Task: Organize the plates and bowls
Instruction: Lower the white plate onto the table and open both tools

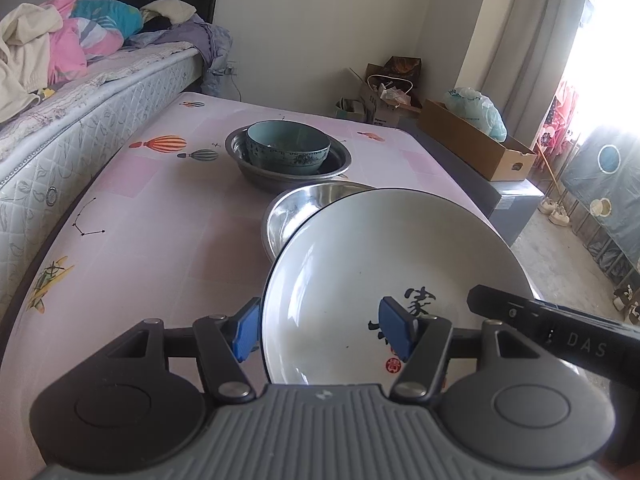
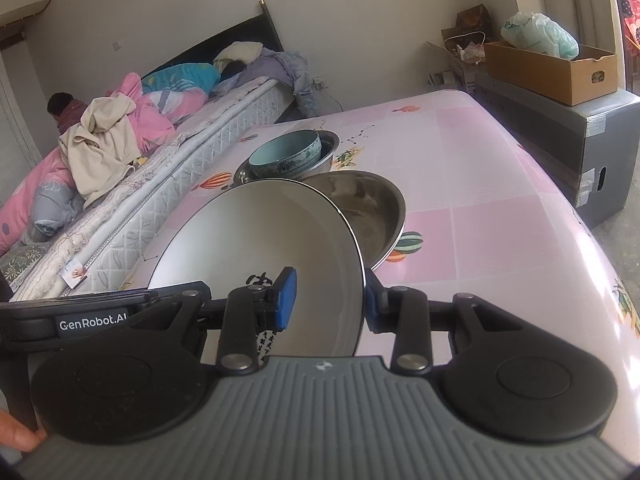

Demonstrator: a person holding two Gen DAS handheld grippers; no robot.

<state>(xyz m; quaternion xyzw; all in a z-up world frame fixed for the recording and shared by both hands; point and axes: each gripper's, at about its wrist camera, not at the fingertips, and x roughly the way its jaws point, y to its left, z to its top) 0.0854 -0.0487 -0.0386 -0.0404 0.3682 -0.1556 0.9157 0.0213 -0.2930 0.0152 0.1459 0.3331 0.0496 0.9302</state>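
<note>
White plate [image 1: 360,264] rim sits between both jaws.

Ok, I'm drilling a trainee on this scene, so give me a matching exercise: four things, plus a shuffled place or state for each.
1 plate
2 teal bowl
3 steel bowl
4 box

A empty, on the table
B holding a bag
C gripped at the rim
D nested in a steel basin

Pairs: 1-C, 2-D, 3-A, 4-B
</note>
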